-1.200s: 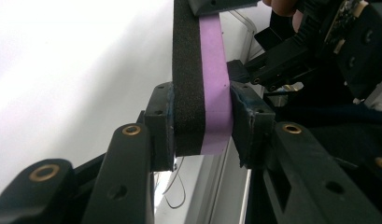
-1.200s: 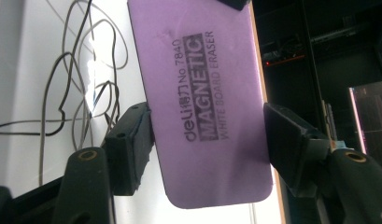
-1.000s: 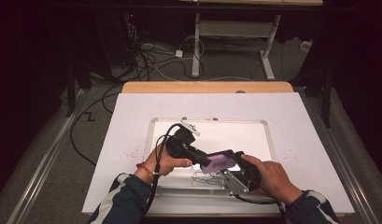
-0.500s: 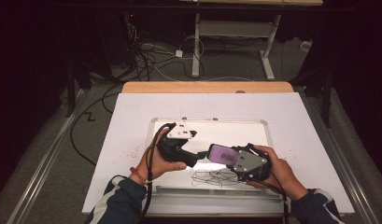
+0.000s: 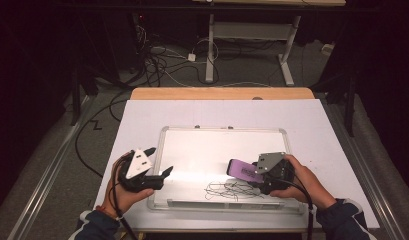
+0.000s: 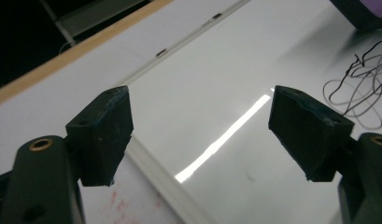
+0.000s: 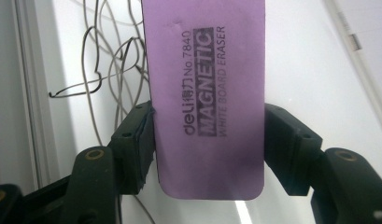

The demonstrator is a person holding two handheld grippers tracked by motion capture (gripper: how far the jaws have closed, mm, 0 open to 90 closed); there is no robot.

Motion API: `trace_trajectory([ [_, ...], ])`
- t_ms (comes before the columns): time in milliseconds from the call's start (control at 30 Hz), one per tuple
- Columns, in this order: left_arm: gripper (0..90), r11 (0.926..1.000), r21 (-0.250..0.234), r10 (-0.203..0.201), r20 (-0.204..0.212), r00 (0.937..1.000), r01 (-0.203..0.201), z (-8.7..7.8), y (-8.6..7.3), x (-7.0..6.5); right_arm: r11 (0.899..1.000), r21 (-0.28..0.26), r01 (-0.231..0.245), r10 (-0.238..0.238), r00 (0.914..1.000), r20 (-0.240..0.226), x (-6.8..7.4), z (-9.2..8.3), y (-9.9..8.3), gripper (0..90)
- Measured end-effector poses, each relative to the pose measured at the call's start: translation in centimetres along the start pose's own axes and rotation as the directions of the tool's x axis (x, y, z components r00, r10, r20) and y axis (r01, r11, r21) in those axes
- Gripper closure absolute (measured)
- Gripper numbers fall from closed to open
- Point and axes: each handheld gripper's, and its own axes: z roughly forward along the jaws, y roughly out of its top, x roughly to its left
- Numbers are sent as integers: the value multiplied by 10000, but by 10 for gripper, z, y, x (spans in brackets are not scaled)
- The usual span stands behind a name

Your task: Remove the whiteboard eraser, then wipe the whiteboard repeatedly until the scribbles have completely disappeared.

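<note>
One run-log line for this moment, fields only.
left claw: open, empty, over whiteboard edge | right claw: shut on purple eraser | scribble: not erased

The person wore dark blue sleeves, and a thin band sat on the left wrist. Each gripper, the left gripper (image 5: 160,160) and the right gripper (image 7: 208,140), was black with blocky jaws, brass-coloured screw rings, a grey three-cornered plate on top and a black cable trailing off.
</note>
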Motion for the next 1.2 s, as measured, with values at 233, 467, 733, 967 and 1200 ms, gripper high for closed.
trace_trajectory([
  [233,208,9989,464,-9,-298,9996,23,-18,-43,-8,9993,355,116,-97,9985,-544,0,11,15,399],
  [467,208,9965,807,-157,-546,9984,201,-18,-54,-10,9950,950,323,-213,9932,-1147,3,18,34,398],
  [733,211,9954,897,-312,-336,9989,341,-15,-54,-12,9878,1445,584,-310,9821,-1855,8,32,51,396],
  [967,211,9957,924,-62,-73,10000,69,-12,-49,-20,9870,1493,595,-209,9687,-2475,12,47,62,396],
  [1200,215,9948,1014,-39,11,10000,38,-13,-49,-22,9947,1018,166,67,9745,-2243,16,53,75,349],
])
